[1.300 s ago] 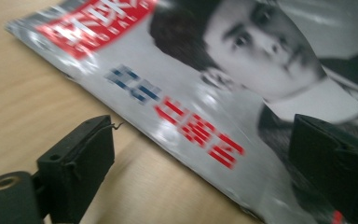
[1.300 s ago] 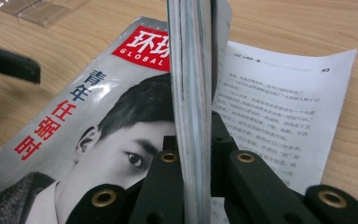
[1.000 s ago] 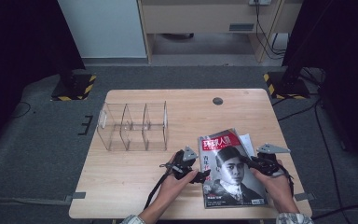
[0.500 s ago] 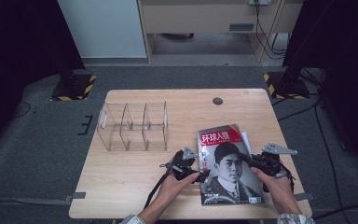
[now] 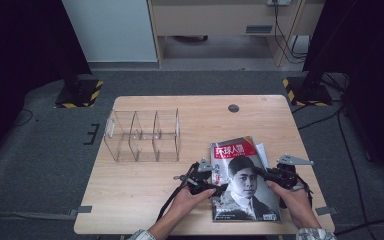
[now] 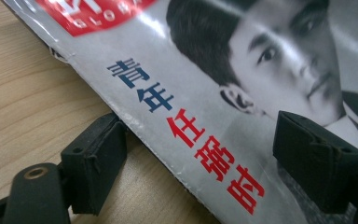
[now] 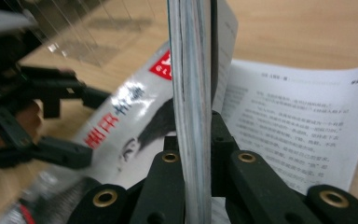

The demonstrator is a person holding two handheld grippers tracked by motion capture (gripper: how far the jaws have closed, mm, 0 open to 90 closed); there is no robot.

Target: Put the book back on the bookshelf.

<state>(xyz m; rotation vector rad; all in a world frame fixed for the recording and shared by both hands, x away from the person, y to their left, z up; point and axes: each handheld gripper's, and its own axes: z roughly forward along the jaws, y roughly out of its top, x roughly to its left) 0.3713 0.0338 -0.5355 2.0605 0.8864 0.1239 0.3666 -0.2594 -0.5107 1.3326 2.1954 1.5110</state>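
The magazine (image 5: 245, 182) lies near the desk's front right corner, its cover up, with a red title block at the far end and a black-and-white portrait below it. My right hand-held gripper (image 5: 274, 175) is clamped tight on the magazine's right edge; in the right gripper view the stacked page edges (image 7: 193, 93) stand upright between the two black jaws, and an open page of printed text (image 7: 298, 121) spreads out just beyond them. My left hand-held gripper (image 5: 215, 184) sits at the magazine's left edge with its jaws apart: they have just been closing, one jaw on the bare wood beside the spine and the other over the cover, the edge between them but not yet pinched. My hands come in from the desk's (image 5: 145, 190) front edge. Toward the left side of the desk, well apart from the magazine, stands a clear plastic rack (image 5: 142, 135) with upright dividers. A small round dark cap (image 5: 233, 108) sits near the back edge.
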